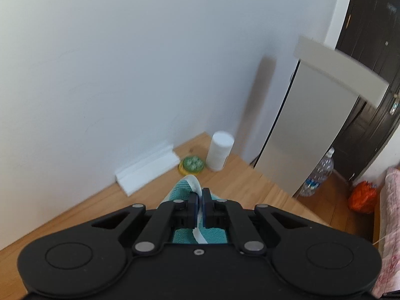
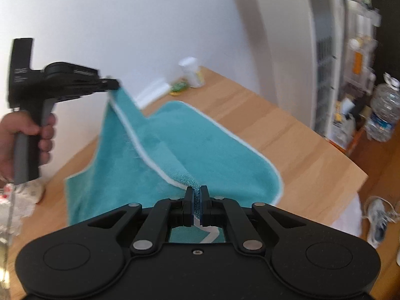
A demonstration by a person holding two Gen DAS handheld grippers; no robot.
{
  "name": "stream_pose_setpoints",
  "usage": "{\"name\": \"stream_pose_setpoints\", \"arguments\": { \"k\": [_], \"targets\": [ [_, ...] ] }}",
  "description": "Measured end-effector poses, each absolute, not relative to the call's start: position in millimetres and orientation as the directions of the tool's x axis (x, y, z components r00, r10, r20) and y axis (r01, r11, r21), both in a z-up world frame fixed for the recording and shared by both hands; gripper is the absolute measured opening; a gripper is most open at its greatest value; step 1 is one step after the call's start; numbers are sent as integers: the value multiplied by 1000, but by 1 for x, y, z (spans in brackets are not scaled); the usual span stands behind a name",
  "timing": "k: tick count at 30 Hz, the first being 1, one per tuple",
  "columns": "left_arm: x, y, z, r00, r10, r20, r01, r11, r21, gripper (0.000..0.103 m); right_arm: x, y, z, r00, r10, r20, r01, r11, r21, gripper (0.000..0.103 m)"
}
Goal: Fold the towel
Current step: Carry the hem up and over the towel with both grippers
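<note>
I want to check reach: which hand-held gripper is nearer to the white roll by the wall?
Left. The left hand-held gripper faces the white roll closely; the right hand-held gripper sits farther back.

Teal terry-cloth towel point(image 2: 200, 145) — fuzzy, white-edged, smooth pale wood table point(image 2: 287, 130), matt black plastic claws — point(image 1: 199, 200) point(image 2: 197, 197)
</note>
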State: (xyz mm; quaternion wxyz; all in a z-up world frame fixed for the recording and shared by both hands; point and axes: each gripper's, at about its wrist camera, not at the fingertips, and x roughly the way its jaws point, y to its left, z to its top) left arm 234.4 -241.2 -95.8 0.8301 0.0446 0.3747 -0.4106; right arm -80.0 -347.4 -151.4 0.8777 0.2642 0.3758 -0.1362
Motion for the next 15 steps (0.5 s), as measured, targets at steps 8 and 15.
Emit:
{"name": "stream_pose_setpoints", "arguments": {
  "k": [8, 15],
  "targets": [
    [215, -185, -44, 464, -681, -567, 713, 667, -216, 3, -74, -323, -114, 755, 72, -652, 289, 856, 429, 4],
    [218, -212, -20, 481, -740, -471, 736, 632, -243, 3, -80, -347, -94, 791, -61, -609, 366, 844, 392, 4]
  ]
}}
